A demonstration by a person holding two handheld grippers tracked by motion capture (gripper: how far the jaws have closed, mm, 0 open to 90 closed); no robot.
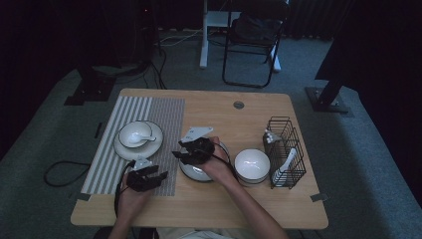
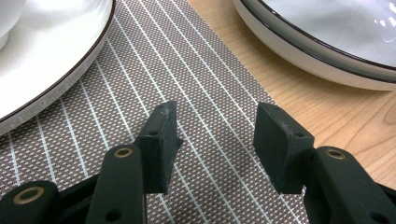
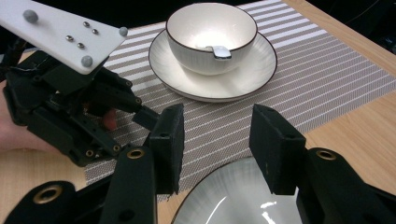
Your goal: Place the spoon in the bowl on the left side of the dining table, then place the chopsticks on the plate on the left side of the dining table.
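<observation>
A striped placemat [image 1: 149, 112] covers the table's left side. On it stands a white plate [image 1: 154, 144] that bears a bowl [image 1: 133, 133] with a spoon [image 1: 144, 138] in it. My left gripper [image 1: 158, 177] hovers over the mat's near right corner, and its jaws [image 2: 215, 140] stand open over the bare mat [image 2: 201, 84]. A second white plate [image 1: 201, 172] lies on the wood at the middle. My right gripper [image 1: 181, 155] hangs over that plate's left edge. In the right gripper view its jaws [image 3: 215, 144] are open, with nothing between them and the plate [image 3: 233, 205] below.
A second white bowl [image 1: 252, 166] stands to the right of the middle plate. A black wire rack [image 1: 284, 149] beside it holds white spoons [image 1: 288, 162]. The table's near edge [image 1: 224, 206] is bare wood. A folding chair [image 1: 251, 45] stands beyond the table.
</observation>
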